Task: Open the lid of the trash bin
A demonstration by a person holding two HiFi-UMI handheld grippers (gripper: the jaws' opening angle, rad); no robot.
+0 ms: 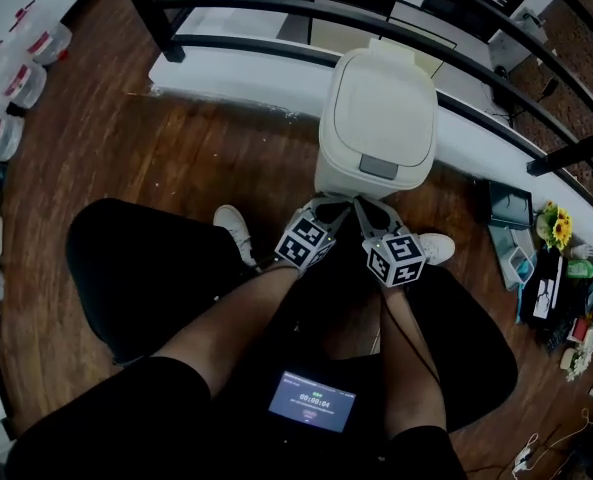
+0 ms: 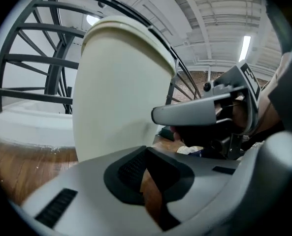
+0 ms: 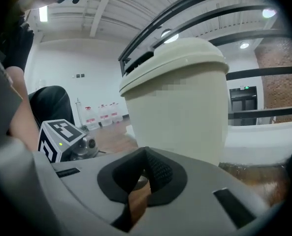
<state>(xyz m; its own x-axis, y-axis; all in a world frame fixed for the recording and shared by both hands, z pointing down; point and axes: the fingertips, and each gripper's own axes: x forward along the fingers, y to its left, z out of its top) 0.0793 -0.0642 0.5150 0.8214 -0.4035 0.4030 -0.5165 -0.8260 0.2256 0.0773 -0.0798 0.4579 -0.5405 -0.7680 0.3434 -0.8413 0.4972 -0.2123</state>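
Note:
A cream trash bin (image 1: 376, 118) stands on the wooden floor against a white ledge, lid down, with a grey push tab (image 1: 379, 166) at its near edge. My left gripper (image 1: 324, 208) and right gripper (image 1: 369, 214) hang side by side just in front of the bin's base, below the tab, neither touching it. The left gripper view has the bin (image 2: 118, 82) close ahead and the left gripper (image 2: 146, 154) shut and empty, with the right gripper (image 2: 205, 113) beside it. In the right gripper view, the bin (image 3: 180, 112) fills the middle and the right gripper (image 3: 146, 162) is shut on nothing.
A black railing (image 1: 276, 8) and the white ledge (image 1: 236, 73) run behind the bin. Water bottles (image 1: 16, 68) stand at far left, and clutter with a sunflower (image 1: 556, 226) lies at right. The person's shoes (image 1: 234, 230) flank the grippers, and a lit screen (image 1: 313, 400) rests at the lap.

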